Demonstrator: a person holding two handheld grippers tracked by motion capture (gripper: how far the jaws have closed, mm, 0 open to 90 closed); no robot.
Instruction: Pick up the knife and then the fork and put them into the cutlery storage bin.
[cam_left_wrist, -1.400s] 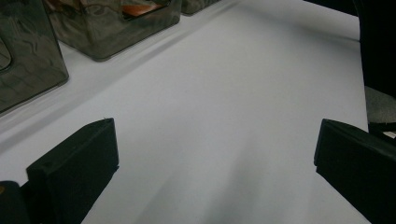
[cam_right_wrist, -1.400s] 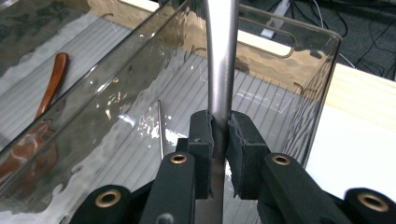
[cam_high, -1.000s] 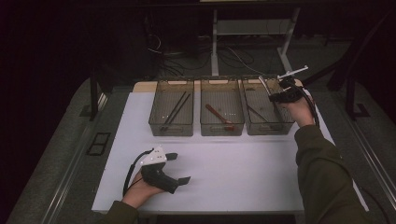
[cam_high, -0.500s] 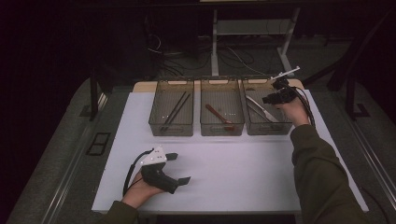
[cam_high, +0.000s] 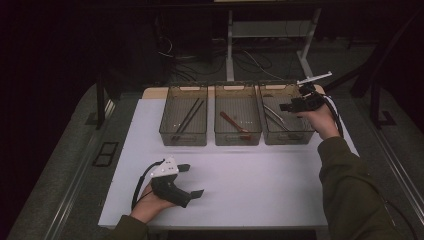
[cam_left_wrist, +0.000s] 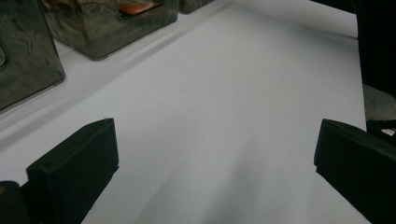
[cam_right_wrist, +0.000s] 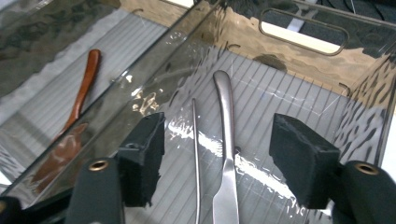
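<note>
On the unlabelled white table, both grippers' jaws stand open, the right's just widened.

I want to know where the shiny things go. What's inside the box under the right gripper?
The right-hand box holds metal cutlery: two silvery handles lie side by side on its ribbed floor. Their lower ends run out of the picture, so what kind stays unclear.

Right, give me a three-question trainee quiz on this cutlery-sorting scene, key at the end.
1. True or false: the right gripper is clamped on the metal knife.
2. Which bin holds the brown wooden spoon? A) left bin B) middle bin C) right bin
3. Where does the left gripper rest, and is anything between its jaws?

Key:
1. False: its jaws stand apart above the knife, having just been opening.
2. B
3. On the white table, near the front edge; the jaws are open with nothing between them.
</note>
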